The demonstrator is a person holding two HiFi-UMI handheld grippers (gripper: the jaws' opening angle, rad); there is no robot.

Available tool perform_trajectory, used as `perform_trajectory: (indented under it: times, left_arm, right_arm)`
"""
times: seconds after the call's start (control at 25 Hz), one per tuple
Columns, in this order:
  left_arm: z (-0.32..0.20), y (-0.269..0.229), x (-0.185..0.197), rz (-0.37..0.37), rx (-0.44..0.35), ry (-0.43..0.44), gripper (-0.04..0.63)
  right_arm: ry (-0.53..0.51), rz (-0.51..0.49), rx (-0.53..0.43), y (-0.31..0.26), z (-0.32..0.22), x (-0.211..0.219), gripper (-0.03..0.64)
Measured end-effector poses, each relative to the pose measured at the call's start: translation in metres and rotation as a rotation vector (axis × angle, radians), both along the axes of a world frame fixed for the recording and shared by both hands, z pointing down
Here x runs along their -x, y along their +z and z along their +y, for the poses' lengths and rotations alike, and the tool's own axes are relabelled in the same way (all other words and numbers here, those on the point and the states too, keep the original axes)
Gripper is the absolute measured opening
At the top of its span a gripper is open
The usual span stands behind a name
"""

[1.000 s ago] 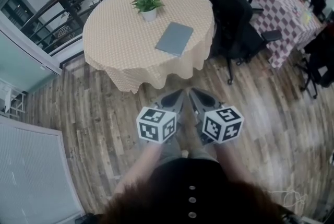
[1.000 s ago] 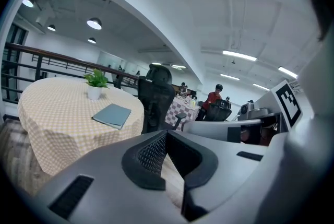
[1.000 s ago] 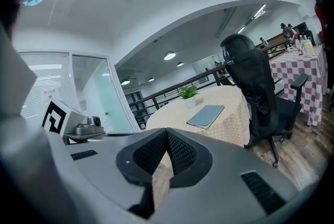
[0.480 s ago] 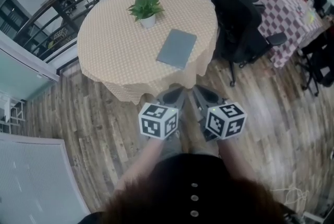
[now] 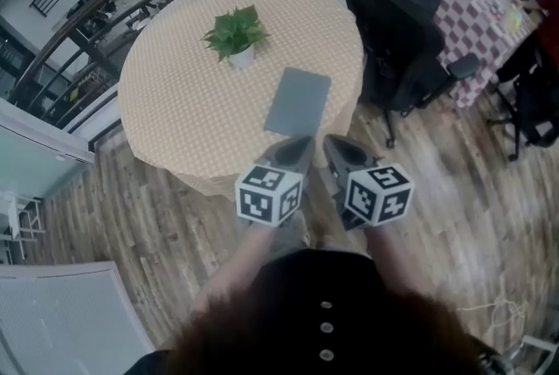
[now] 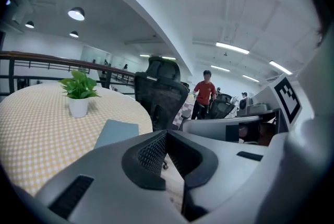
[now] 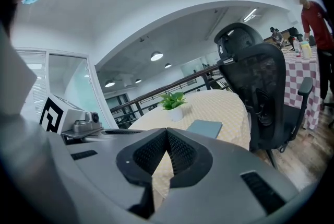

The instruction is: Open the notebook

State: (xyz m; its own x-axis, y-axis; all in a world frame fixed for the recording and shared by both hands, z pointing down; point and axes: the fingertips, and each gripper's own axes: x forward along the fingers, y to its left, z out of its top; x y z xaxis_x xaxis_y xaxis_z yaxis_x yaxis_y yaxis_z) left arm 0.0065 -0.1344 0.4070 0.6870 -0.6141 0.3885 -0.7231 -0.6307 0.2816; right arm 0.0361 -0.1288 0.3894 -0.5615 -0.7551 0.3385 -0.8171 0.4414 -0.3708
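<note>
Left gripper [image 5: 300,143]: you hold its jaws pressed together with nothing between them, just off the table's near edge.
Right gripper [image 5: 334,143]: jaws closed too, empty, beside your left one.
Notebook [image 5: 298,100]: closed, flat near the near-right edge of the round table [image 5: 175,111], apart from both grippers.
Potted plant [image 5: 234,37]: upright near the table's middle.

The left claw [image 6: 167,134] hides the notebook's [image 6: 117,131] near end in its own view; from the head view, it and the right claw [image 5: 332,143] cover the surface's [image 5: 175,120] near edge.
</note>
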Motion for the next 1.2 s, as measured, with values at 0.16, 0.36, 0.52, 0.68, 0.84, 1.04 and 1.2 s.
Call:
perform_trajectory:
  times: [0.16, 0.36, 0.52, 0.68, 0.84, 1.04, 1.2]
  left_arm:
    - [-0.021, 0.004, 0.008, -0.003, 0.006, 0.032, 0.009]
    - [-0.04, 0.008, 0.01, 0.001, 0.015, 0.074, 0.009]
    - [-0.047, 0.014, 0.008, 0.007, 0.033, 0.094, 0.009]
    - [-0.048, 0.02, 0.003, 0.02, 0.054, 0.104, 0.009]
    - [-0.049, 0.022, -0.006, 0.029, 0.066, 0.109, 0.009]
    - [-0.047, 0.028, -0.009, -0.004, 0.08, 0.105, 0.009]
    - [-0.05, 0.037, -0.012, -0.009, 0.121, 0.088, 0.009]
  right_arm:
    - [0.024, 0.007, 0.002, 0.003, -0.02, 0.01, 0.011]
    - [0.071, 0.004, 0.005, 0.007, -0.036, 0.011, 0.011]
    - [0.113, 0.01, 0.023, 0.013, -0.038, 0.002, 0.011]
    - [0.141, 0.011, 0.045, 0.019, -0.037, -0.006, 0.011]
    - [0.152, 0.004, 0.062, 0.024, -0.037, -0.014, 0.011]
    - [0.132, -0.04, 0.081, 0.03, -0.035, -0.016, 0.011]
    - [0.102, -0.035, 0.101, 0.034, -0.038, -0.02, 0.011]
